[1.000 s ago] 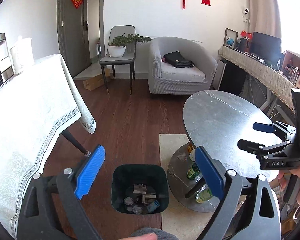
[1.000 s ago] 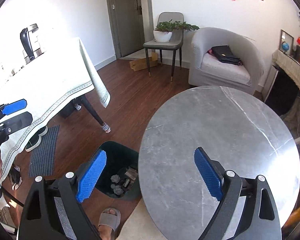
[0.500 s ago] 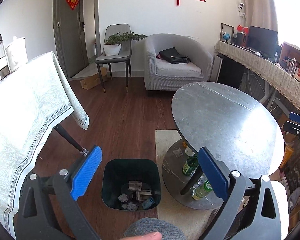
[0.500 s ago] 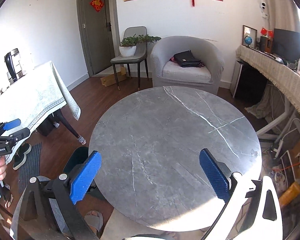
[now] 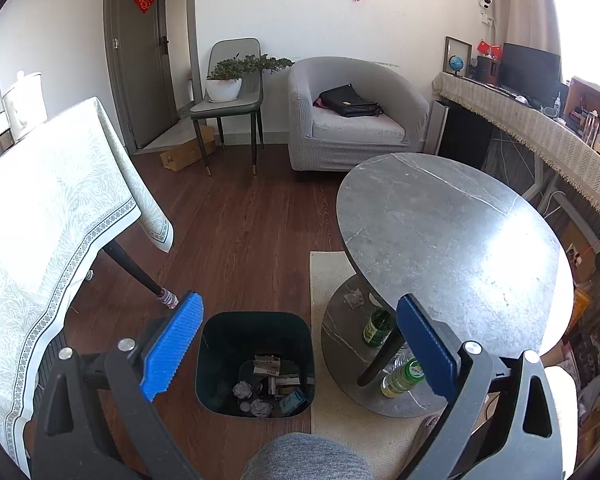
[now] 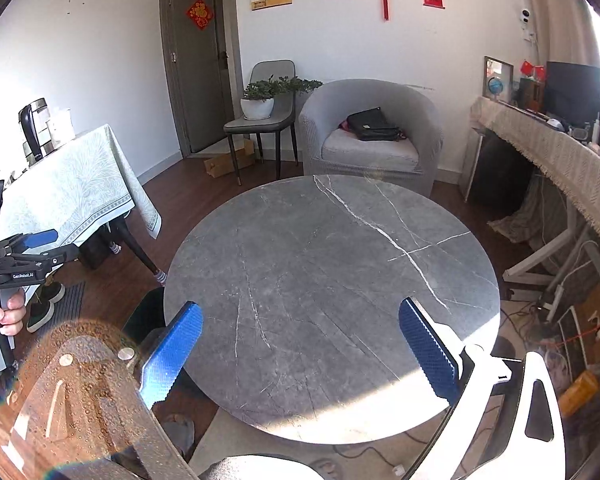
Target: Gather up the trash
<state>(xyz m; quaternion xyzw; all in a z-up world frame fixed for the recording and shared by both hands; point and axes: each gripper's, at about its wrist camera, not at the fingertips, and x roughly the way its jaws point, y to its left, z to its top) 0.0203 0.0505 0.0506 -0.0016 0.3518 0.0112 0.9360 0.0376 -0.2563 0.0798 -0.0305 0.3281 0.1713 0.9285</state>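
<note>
- Left gripper (image 5: pixel 296 340): jaws wide apart, nothing between them; hovers above the bin (image 5: pixel 255 334), angled down.
- Right gripper (image 6: pixel 298 350): jaws wide apart, empty; hangs over the near edge of the round table (image 6: pixel 332 280).
- Bin: on the wood floor, just left of the rug (image 5: pixel 324 276) and the table base; already holds crumpled paper, cartons and a wrapper (image 5: pixel 268 386).
- Tabletop: bare in both views, nothing to collect there.
- Remaining trash, by judgement: on the lower shelf (image 5: pixel 340 332) under the tabletop, a crumpled scrap (image 5: pixel 354 298) at the far side, a green bottle (image 5: pixel 376 326) upright beside the leg, a second bottle (image 5: pixel 402 376) nearer, partly hidden behind the right finger; possibly a clear bottle between them, too obscured to confirm.
- Step in hand, by judgement: selecting the next piece from the shelf.
- Advice: approach low from the bin side to clear the tabletop overhang; take the scrap first, being light and unobstructed.
- Bottles: grip across the body, not the neck; glass likely slippery, so close fully before lifting.
- Risk: knocking one bottle into the other or against the slanted leg.
- Release only once directly above the bin mouth.
</note>
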